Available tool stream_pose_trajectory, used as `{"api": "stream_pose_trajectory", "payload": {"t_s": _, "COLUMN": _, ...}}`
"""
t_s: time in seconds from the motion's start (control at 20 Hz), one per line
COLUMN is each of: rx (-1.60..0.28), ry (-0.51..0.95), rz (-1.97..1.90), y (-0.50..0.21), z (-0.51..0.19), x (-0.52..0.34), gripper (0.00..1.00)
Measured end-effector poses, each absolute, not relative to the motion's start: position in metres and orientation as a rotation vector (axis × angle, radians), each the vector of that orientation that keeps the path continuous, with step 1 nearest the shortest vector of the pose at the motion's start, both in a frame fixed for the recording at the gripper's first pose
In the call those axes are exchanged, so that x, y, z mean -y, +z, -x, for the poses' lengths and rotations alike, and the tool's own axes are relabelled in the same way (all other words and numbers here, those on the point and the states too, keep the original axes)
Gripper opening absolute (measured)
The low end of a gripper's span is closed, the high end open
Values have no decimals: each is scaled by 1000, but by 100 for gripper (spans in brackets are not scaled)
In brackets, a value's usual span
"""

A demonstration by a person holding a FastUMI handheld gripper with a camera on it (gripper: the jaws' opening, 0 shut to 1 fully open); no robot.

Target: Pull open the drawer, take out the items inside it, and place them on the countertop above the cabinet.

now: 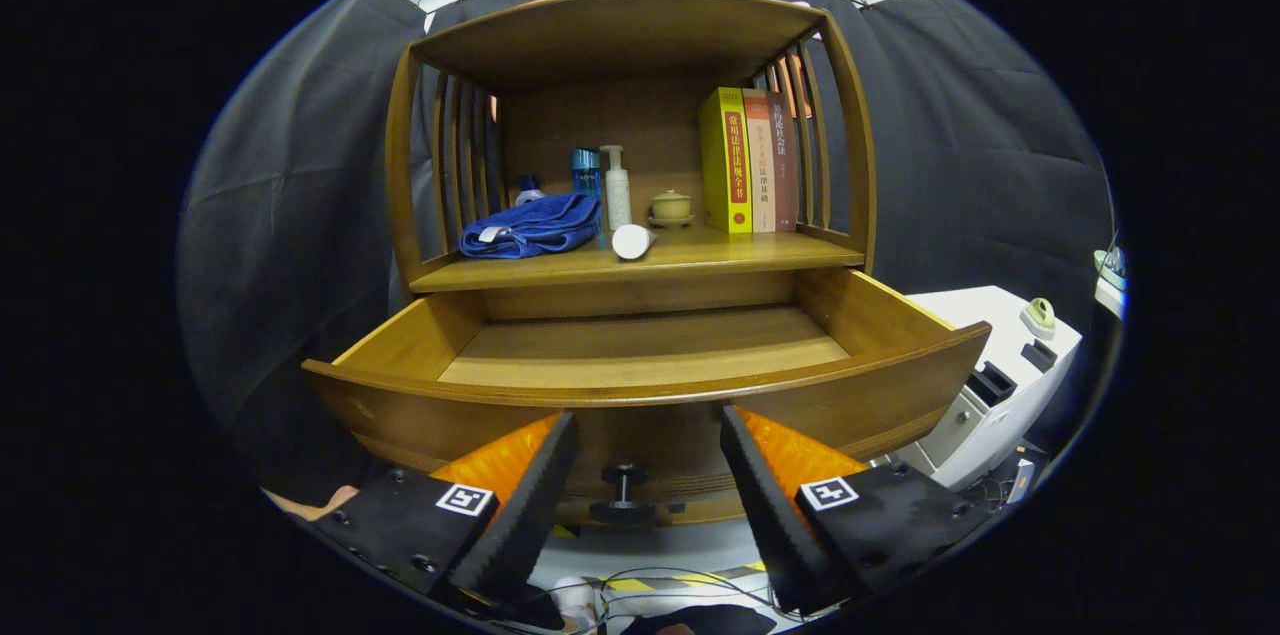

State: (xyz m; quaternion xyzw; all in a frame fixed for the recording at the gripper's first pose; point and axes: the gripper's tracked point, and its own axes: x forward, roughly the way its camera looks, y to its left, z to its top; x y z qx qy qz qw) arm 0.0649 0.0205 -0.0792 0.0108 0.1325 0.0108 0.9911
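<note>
The wooden drawer [640, 385] stands pulled out of the cabinet, and I see only its bare wooden bottom inside. My gripper [648, 427] is open, its two fingers spread in front of the drawer's front panel. The dark knob [622, 490] sits between them, untouched. On the countertop [720, 255] above the drawer lie a folded blue towel [530, 225] and a white tube [632, 240] on its side. Behind them stand a blue bottle [586, 172], a white pump bottle [616, 185] and a small lidded ceramic cup [671, 207].
Three books [750, 160] stand upright at the right end of the countertop, against the slatted side. A white machine [1000, 385] sits to the right of the cabinet. Cables and striped tape [650, 583] lie on the floor below the fingers.
</note>
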Motion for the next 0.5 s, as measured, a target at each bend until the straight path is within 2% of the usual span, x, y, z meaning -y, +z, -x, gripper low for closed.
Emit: {"api": "stream_pose_trajectory", "payload": {"t_s": 0.5, "rx": -235, "ry": 15, "rz": -22, "y": -67, "z": -129, "x": -24, "gripper": 97}}
